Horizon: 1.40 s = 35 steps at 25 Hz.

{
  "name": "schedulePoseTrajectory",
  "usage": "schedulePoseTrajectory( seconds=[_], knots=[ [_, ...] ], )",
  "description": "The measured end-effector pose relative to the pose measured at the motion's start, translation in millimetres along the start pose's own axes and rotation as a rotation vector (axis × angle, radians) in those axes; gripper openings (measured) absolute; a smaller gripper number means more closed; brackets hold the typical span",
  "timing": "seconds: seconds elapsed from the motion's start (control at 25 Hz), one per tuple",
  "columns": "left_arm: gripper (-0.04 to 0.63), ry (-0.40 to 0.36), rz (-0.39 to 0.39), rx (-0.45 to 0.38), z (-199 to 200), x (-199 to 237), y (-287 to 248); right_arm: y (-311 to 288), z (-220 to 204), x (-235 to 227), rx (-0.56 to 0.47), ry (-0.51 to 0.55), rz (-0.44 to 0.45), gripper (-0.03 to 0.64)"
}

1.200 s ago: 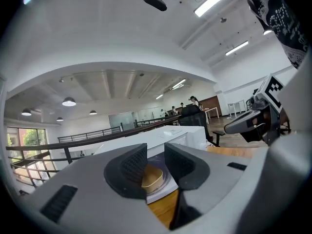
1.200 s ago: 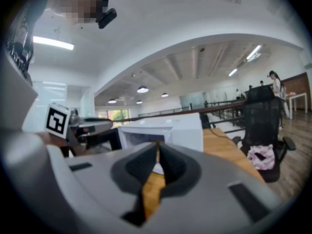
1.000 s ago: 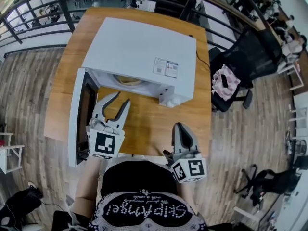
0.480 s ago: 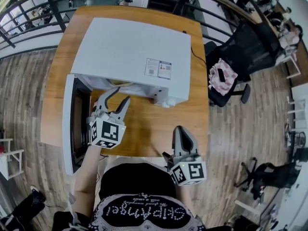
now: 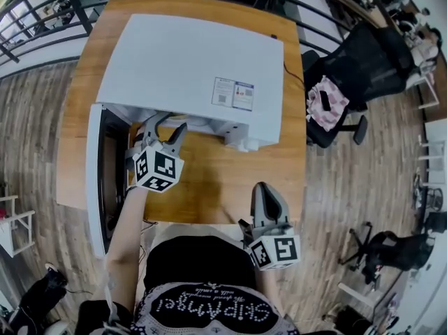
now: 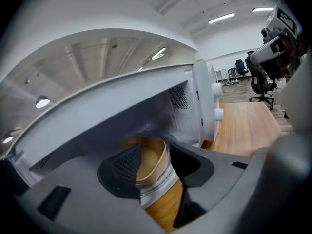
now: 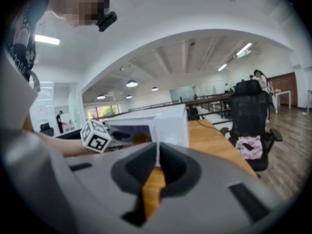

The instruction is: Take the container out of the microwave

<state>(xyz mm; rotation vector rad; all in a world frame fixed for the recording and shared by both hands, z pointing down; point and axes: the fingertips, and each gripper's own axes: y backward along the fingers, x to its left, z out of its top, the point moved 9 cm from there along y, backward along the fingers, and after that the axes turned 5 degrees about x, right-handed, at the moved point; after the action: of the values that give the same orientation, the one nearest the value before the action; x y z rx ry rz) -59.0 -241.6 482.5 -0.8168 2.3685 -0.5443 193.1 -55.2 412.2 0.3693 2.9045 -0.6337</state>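
Note:
A white microwave stands on the wooden table, its door swung open to the left. In the left gripper view a tan round container with a pale band sits inside the cavity. My left gripper is at the microwave's mouth. Its jaws have just been opening and stand open, and the container shows in the gap beyond them, untouched. My right gripper is shut with nothing in it, near the table's front edge. It faces the microwave.
A black office chair with a pink cloth stands right of the table. A dark railing runs behind and to the left. The person's body is close against the table's front edge. Wood floor surrounds the table.
My left gripper has moved forward and lower, from over the table to the microwave's opening, with its jaws spread wider. The right gripper has stayed where it was.

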Motion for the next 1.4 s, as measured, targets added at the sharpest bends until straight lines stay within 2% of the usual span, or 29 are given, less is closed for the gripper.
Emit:
schedulePoseTrajectory(
  seconds=[0.32, 0.88, 1.4],
  knots=[
    [0.219, -0.074, -0.048, 0.09, -15, -7, -31, -7, -3, -1, 0.035, -0.003, -0.003, 0.04],
    [0.218, -0.105, -0.094, 0.171, -27, -7, -58, -10, -7, 1, 0.061, -0.021, 0.0, 0.04],
    [0.144, -0.184, -0.084, 0.217, -25, -4, -62, -9, -7, 0, 0.056, -0.03, -0.009, 0.04]
  ],
)
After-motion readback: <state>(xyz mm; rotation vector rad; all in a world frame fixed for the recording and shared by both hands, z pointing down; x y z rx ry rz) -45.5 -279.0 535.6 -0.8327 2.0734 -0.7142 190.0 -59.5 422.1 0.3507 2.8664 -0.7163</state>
